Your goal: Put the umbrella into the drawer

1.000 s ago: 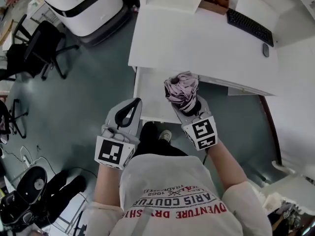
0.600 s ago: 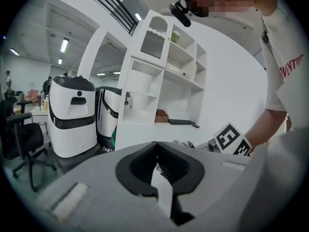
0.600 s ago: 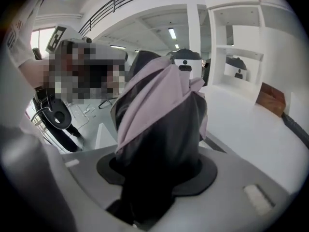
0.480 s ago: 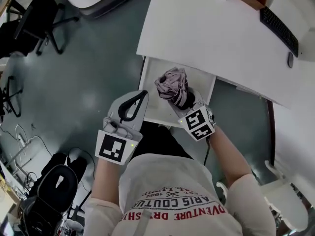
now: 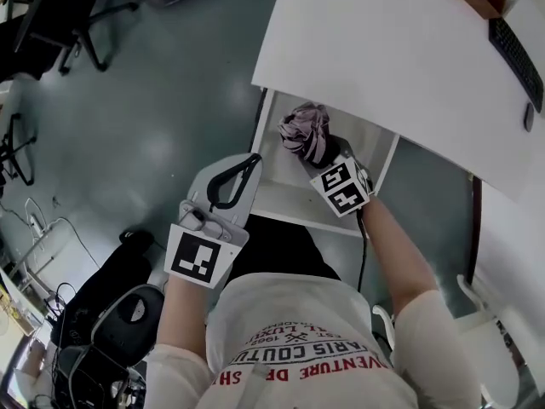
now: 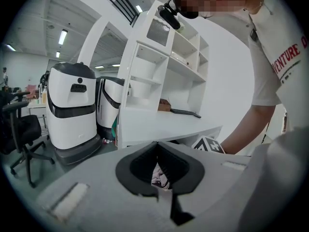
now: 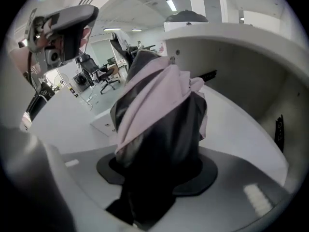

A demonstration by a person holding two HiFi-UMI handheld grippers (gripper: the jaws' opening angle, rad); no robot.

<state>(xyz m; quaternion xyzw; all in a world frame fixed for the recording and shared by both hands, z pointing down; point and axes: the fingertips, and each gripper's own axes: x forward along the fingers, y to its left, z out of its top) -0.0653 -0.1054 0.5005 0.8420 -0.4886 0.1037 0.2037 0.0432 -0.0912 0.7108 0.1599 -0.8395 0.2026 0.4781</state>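
Observation:
A folded pink and black umbrella [image 5: 305, 132] stands up out of my right gripper [image 5: 328, 154], which is shut on its lower part. It hangs over the open white drawer [image 5: 285, 201] under the desk. In the right gripper view the umbrella [image 7: 159, 110] fills the middle, with the drawer's white floor and back wall [image 7: 241, 124] behind it. My left gripper [image 5: 253, 160] is shut on nothing and sits just left of the drawer's left side. Through its looped jaws in the left gripper view [image 6: 156, 146] a bit of the umbrella [image 6: 159, 175] shows.
A white desk [image 5: 383, 49] with a keyboard [image 5: 515, 49] and a mouse [image 5: 530, 118] tops the drawer. Office chairs [image 5: 60, 7] stand on the grey floor at far left. White machines [image 6: 72, 105] and a white shelf unit [image 6: 164, 66] show in the left gripper view.
Both grippers have come down. The right one has tipped further downward and carried the umbrella from above the drawer's front to low over its inside. The left stays beside it.

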